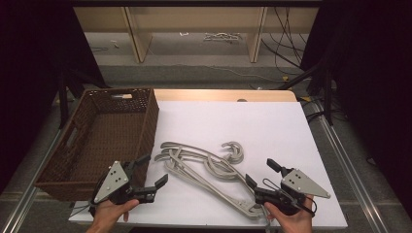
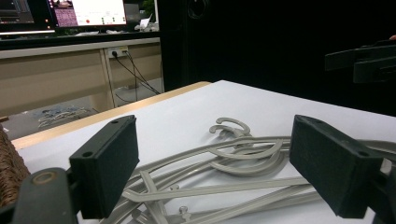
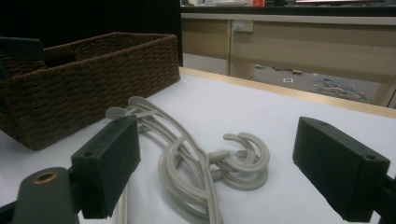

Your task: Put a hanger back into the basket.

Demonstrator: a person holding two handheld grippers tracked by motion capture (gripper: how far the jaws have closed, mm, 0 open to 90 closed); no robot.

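A pile of grey plastic clothes hangers [image 1: 209, 170] lies on the white table top, hooks toward the middle [image 2: 233, 149] [image 3: 219, 163]. A brown wicker basket [image 1: 104, 138] stands at the left, and its side wall [image 3: 70, 88] shows in the right gripper view. My left gripper [image 1: 154, 170] is held open just left of the pile, nothing between its jaws [image 2: 215, 168]. My right gripper [image 1: 260, 172] is open at the pile's near right end, jaws wide with nothing held [image 3: 215, 172].
The white board's front edge [image 1: 209, 225] runs just before the hands. Beyond the table are wooden shelving legs [image 1: 138, 36] and loose cables [image 1: 286, 53] on the floor. Bare white surface [image 1: 262, 126] lies at the far right.
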